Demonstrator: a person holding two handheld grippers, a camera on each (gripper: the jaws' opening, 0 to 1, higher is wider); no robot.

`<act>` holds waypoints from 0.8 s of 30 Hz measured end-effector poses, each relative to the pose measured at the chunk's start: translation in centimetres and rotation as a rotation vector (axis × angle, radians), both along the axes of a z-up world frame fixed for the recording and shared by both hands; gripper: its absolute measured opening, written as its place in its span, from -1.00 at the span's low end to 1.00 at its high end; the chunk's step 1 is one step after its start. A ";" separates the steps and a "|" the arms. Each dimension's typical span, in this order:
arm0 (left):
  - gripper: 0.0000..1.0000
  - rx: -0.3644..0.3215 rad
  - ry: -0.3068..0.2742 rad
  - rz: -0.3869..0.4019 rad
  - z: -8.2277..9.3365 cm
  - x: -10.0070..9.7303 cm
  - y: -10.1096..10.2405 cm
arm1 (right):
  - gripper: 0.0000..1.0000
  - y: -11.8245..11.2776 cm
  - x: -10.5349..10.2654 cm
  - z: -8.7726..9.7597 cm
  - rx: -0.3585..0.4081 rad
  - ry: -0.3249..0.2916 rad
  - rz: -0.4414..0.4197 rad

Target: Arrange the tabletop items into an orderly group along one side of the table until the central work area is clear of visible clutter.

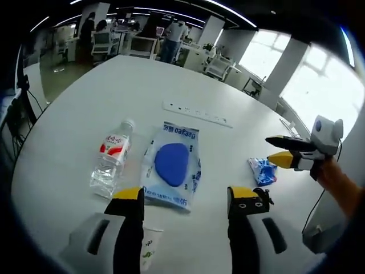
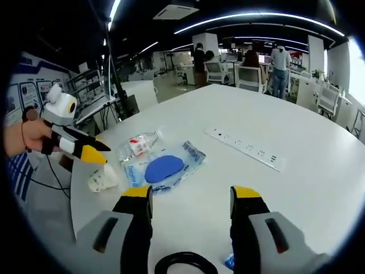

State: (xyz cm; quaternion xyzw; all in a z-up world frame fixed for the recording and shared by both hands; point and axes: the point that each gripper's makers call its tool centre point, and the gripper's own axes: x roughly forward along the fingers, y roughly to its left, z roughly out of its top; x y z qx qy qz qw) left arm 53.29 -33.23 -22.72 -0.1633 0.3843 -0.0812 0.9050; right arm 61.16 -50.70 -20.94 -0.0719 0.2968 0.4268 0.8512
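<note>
On the round white table (image 1: 142, 80) a clear water bottle (image 1: 112, 157) with a red label lies on its side. Right of it lies a blue-and-white packet (image 1: 171, 165) with a blue oval on it. A small blue-white wrapper (image 1: 262, 170) lies further right. A white paper cup (image 1: 149, 250) lies under my left jaw. My left gripper (image 1: 188, 197) is open just short of the packet, holding nothing. My right gripper (image 1: 278, 150) reaches in from the right above the wrapper. In the right gripper view, my right gripper (image 2: 191, 195) is open and holds nothing. Beyond it lie the packet (image 2: 165, 168), the bottle (image 2: 137, 145) and the crumpled white cup (image 2: 101, 180). The left gripper (image 2: 101, 153) hovers over that cup.
A long white power strip (image 1: 197, 113) (image 2: 245, 148) lies across the table beyond the items. A black cable loop (image 2: 185, 264) sits at my right gripper's base. Desks, chairs and standing people are beyond the table's far edge. A hand (image 2: 28, 137) holds the left gripper.
</note>
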 end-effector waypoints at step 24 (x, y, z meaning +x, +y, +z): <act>0.21 -0.034 -0.005 0.024 -0.7 0.5 0.1 | 0.05 4.2 3.8 -1.4 -0.022 0.007 0.083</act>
